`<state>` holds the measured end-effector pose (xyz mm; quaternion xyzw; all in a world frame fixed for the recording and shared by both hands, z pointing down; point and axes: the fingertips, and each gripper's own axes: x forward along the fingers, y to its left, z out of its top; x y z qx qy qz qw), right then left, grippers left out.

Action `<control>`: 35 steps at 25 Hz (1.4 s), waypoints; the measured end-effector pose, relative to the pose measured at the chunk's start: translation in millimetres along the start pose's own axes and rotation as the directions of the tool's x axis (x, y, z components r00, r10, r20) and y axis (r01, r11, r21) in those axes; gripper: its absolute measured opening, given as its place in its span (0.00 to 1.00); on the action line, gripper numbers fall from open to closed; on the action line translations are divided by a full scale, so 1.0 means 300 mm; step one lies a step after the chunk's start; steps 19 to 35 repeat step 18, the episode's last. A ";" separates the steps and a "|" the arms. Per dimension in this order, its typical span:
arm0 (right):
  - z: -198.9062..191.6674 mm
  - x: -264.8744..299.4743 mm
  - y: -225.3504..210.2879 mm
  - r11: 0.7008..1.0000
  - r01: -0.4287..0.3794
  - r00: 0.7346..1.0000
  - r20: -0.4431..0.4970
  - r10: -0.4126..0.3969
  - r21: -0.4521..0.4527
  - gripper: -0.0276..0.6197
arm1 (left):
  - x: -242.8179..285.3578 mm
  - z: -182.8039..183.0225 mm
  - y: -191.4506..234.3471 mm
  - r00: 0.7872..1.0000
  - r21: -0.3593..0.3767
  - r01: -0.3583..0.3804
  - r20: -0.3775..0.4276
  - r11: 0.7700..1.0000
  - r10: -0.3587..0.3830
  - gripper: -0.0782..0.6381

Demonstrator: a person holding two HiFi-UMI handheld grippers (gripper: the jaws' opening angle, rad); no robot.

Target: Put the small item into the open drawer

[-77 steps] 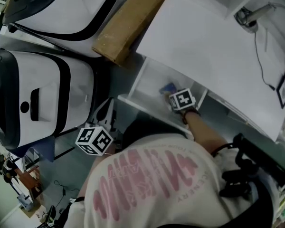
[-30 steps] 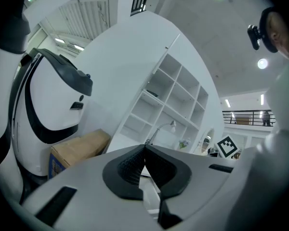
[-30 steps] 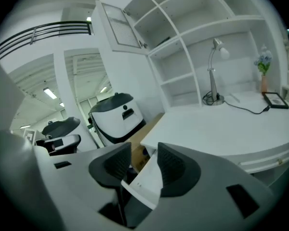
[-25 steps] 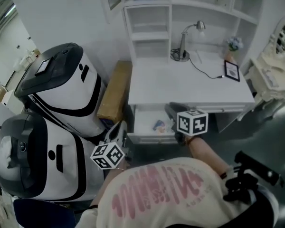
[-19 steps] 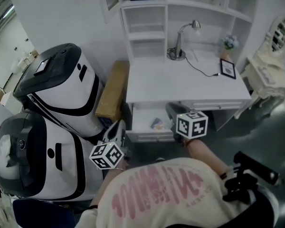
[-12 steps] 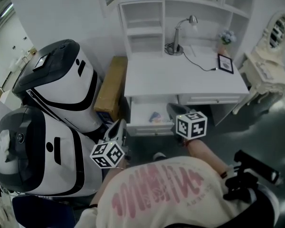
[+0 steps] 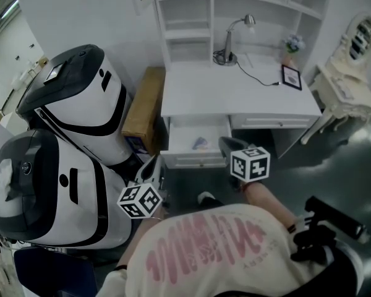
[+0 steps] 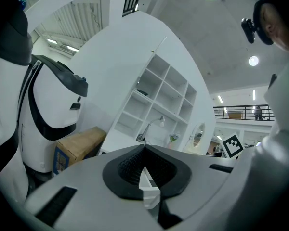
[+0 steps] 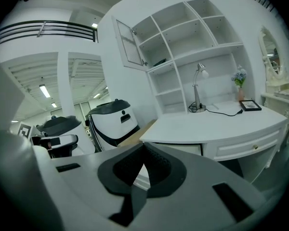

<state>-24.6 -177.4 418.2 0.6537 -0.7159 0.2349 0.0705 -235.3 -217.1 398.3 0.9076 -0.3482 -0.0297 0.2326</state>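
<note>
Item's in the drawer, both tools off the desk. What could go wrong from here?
1. The white open drawer juts out from the white desk with the small bluish item inside. A knee or the shut, empty right tool could bump it.
2. The shut left tool hangs close to the large white-and-black machine. A careless swing might strike it.
</note>
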 end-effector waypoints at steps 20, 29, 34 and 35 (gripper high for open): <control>-0.060 0.002 0.025 1.000 -0.005 0.999 -0.045 0.005 0.008 0.07 | -0.063 -0.032 0.019 1.000 -0.016 -0.024 -0.011 1.000 0.024 0.15; -0.060 0.002 0.025 1.000 -0.005 0.999 -0.045 0.005 0.008 0.07 | -0.063 -0.032 0.019 1.000 -0.016 -0.024 -0.011 1.000 0.024 0.15; -0.060 0.002 0.025 1.000 -0.005 0.999 -0.045 0.005 0.008 0.07 | -0.063 -0.032 0.019 1.000 -0.016 -0.024 -0.011 1.000 0.024 0.15; -0.060 0.002 0.025 1.000 -0.005 0.999 -0.045 0.005 0.008 0.07 | -0.063 -0.032 0.019 1.000 -0.016 -0.024 -0.011 1.000 0.024 0.15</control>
